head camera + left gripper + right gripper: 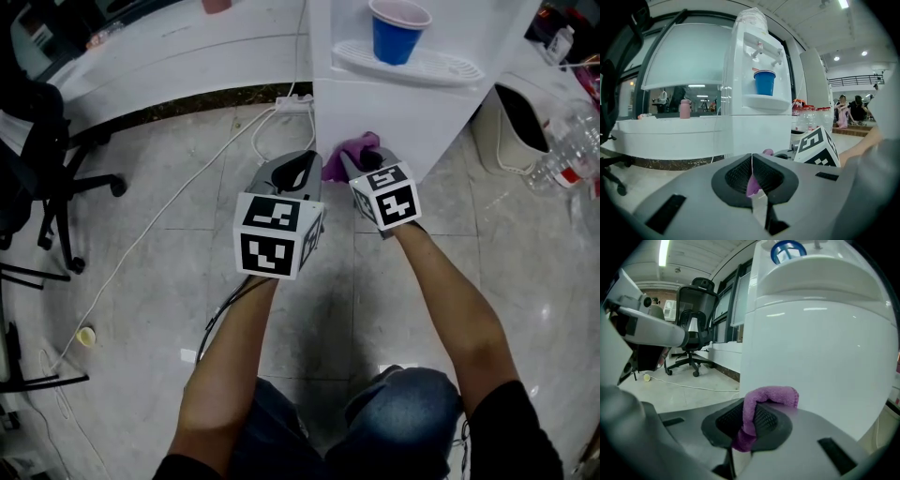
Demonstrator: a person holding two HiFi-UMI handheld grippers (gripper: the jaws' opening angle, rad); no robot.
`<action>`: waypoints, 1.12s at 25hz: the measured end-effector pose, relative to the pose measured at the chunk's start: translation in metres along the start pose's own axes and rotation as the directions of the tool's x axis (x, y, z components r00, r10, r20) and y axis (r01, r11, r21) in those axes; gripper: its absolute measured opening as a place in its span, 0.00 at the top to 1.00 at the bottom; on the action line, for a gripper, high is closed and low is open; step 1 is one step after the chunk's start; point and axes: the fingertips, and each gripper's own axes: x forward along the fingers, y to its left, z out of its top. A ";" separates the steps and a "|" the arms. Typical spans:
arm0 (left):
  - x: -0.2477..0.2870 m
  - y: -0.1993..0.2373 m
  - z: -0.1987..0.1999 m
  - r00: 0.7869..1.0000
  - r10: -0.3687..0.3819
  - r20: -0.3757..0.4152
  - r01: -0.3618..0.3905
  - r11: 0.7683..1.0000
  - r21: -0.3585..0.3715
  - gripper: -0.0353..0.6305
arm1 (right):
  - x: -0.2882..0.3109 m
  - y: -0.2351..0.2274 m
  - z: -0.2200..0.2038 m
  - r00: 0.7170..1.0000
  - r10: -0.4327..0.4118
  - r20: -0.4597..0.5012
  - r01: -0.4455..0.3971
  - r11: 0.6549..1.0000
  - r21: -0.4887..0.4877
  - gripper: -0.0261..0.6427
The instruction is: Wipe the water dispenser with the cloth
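The white water dispenser (394,112) stands ahead of me, with a blue cup (397,30) on its drip tray. A purple cloth (349,153) is bunched low against its front panel. My right gripper (361,161) is shut on the cloth. In the right gripper view the cloth (759,401) folds over the jaws and touches the dispenser (820,348). My left gripper (302,169) sits just left of it, jaws together. In the left gripper view a strip of the cloth (752,184) is pinched between them, below the dispenser (754,131) and the cup (764,82).
A black office chair (37,169) stands at the left. A white cable (169,211) runs over the tiled floor to a power strip (293,101) by the dispenser's base. A curved white counter (169,56) lies behind. Plastic bottles (567,150) and a white bin (516,131) stand at the right.
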 end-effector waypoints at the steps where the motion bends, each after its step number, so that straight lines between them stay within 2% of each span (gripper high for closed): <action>1: 0.003 -0.002 0.001 1.000 -0.005 0.001 0.005 1.000 0.000 0.91 | -0.003 -0.005 -0.001 1.000 -0.010 -0.002 0.010 1.000 0.006 0.90; 9: 0.023 -0.025 0.006 0.999 -0.038 0.009 0.038 0.999 0.003 0.90 | -0.028 -0.047 -0.021 0.997 -0.074 -0.027 0.075 0.997 0.021 0.90; 17: 0.046 -0.046 0.001 0.998 -0.064 -0.023 0.064 0.998 0.014 0.91 | -0.053 -0.093 -0.052 0.989 -0.140 -0.052 0.143 0.987 0.068 0.90; 23: 0.063 -0.062 -0.006 0.995 -0.082 -0.050 0.084 0.996 0.028 0.91 | -0.076 -0.133 -0.077 0.977 -0.200 -0.079 0.206 0.974 0.090 0.90; 28: 0.074 -0.074 -0.013 0.992 -0.100 -0.072 0.104 0.993 0.049 0.91 | -0.097 -0.171 -0.090 0.959 -0.269 -0.089 0.280 0.950 0.140 0.90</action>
